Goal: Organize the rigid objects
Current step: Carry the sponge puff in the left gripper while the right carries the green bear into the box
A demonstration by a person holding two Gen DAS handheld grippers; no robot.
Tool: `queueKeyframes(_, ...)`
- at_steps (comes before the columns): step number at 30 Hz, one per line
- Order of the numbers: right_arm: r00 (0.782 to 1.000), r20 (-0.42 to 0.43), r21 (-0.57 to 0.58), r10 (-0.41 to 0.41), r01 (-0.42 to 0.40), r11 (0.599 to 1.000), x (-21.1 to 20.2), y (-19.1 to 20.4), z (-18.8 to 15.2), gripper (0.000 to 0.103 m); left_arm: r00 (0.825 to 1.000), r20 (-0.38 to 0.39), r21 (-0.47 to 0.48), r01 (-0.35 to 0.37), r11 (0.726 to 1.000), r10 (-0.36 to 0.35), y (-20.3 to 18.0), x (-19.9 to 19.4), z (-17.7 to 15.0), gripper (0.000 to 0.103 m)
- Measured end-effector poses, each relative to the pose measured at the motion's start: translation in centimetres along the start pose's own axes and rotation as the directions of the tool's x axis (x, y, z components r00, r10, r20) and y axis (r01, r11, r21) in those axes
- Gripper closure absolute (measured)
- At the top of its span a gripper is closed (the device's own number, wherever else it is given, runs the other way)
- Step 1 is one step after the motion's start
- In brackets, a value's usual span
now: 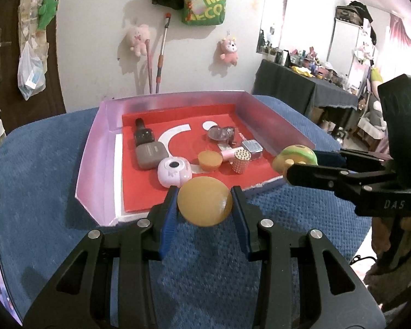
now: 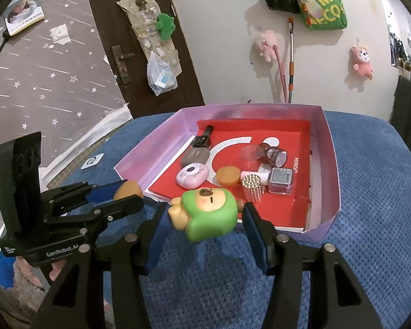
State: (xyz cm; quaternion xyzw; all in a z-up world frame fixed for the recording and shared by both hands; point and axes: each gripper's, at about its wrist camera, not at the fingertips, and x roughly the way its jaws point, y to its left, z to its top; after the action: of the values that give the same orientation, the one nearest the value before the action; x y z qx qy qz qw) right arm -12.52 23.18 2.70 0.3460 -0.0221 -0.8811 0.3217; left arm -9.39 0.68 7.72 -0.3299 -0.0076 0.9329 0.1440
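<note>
My left gripper [image 1: 204, 202] is shut on a round amber-yellow piece [image 1: 204, 201], held above the blue cloth just in front of the pink tray [image 1: 96, 148]. It also shows in the right wrist view [image 2: 127, 189]. My right gripper [image 2: 205, 216] is shut on a green bear-faced toy [image 2: 209, 211], held near the tray's front edge; the toy shows in the left wrist view [image 1: 294, 159] at the tray's right front corner. The tray [image 2: 331, 164] has a red floor holding several small items.
In the tray lie a black device [image 1: 143, 135], a grey case [image 1: 150, 155], a pink round gadget [image 1: 174, 171], an orange cap [image 1: 209, 160], a studded cylinder [image 1: 241, 160] and small jars [image 2: 280, 179]. Blue cloth [image 1: 54, 150] covers the table. A wall stands behind.
</note>
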Motion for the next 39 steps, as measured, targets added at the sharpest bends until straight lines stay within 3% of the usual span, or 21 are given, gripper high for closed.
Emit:
queueKeyframes(23,0.998,-0.057,0.029,-0.015,0.017,0.999,3.3,-2.5,2.2,0.046,0.996,-0.09,-0.04,0.015,0.999,-0.019,2.3,4.1,1.8,0.067)
queueKeyframes(39,0.987,-0.157,0.04,0.039,-0.033,0.999,8.2,-2.7,1.8,0.046,0.982,-0.166,-0.077,-0.102,0.992,0.089,4.7,6.8,1.5,0.067)
